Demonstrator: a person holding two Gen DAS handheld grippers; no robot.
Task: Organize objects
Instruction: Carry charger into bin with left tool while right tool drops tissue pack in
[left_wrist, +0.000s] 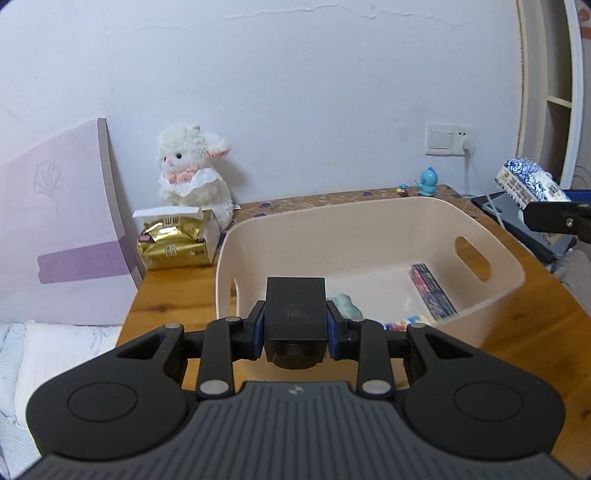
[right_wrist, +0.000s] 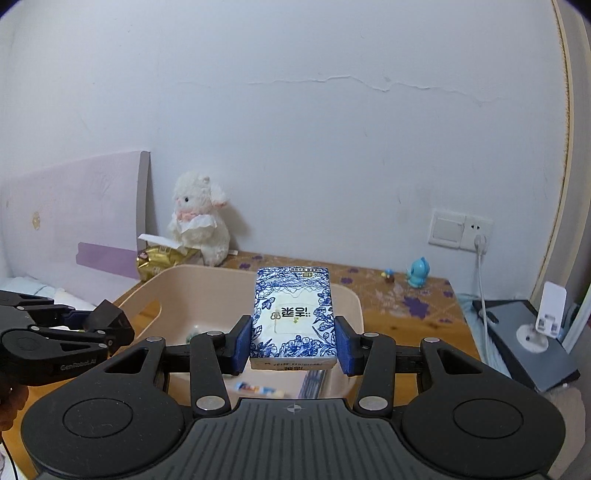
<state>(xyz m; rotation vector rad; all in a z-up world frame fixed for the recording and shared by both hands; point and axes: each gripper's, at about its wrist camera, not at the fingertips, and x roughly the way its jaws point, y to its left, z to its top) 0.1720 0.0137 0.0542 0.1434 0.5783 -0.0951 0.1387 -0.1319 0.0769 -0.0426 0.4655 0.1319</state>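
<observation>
- Jaws first: my left gripper is clamped on a black box, its blue pads pressed to the box's two sides, and I hold it over the near rim of the beige bin.
- My right gripper grips a blue-and-white floral tissue pack by its two long sides, printed face up, above the bin.
- From the left wrist view that same tissue pack shows at the far right, beyond the bin's right wall, with the dark tip of my right gripper under it.
- From the right wrist view my left gripper sits at the left edge, beside the bin's left handle cut-out; from there I cannot tell how its jaws stand.
- Inside the bin lie a dark printed box against the right wall, a pale green soft item just behind the black box, and a small colourful strip on the floor.
- The bin stands on a wooden table.
- Against the wall sits a white plush lamb, with a gold foil packet in front of it.
- A blue toy figure stands at the back of the table, below a wall switch and socket.
</observation>
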